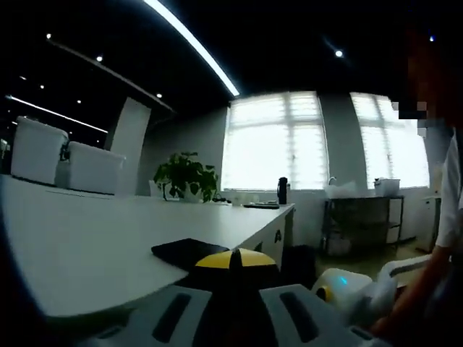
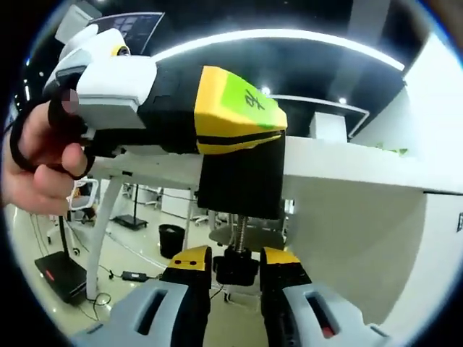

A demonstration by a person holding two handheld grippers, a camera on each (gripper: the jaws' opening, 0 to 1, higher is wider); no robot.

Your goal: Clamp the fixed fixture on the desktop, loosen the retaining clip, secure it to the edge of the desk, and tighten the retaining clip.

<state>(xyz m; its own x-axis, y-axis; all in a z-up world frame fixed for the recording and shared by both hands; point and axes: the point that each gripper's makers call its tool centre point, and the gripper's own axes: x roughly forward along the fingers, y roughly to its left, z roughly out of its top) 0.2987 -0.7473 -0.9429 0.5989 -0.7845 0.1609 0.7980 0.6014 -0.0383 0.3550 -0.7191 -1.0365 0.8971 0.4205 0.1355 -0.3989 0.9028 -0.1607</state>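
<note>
The black clamp fixture (image 2: 242, 181) sits over the edge of the white desk (image 2: 347, 163). My left gripper (image 2: 239, 116), with yellow jaws and a green sticker, is shut on the fixture's top from the left. In the left gripper view its own tips (image 1: 235, 260) close over the fixture's black top plate (image 1: 184, 251) on the desk (image 1: 87, 238). Under the desk a threaded screw (image 2: 239, 230) ends in a black knob (image 2: 236, 275). My right gripper (image 2: 236, 262) holds that knob from below, one yellow-tipped jaw on each side. The right gripper's white body (image 1: 340, 285) shows at lower right.
A person's hand (image 2: 43, 159) holds the left gripper. On the desk's far end stand a potted plant (image 1: 187, 176) and a dark bottle (image 1: 283, 190). A shelf cart (image 1: 362, 220) stands by the windows. Below the desk are a leg (image 2: 101, 231) and a black bin (image 2: 171, 238).
</note>
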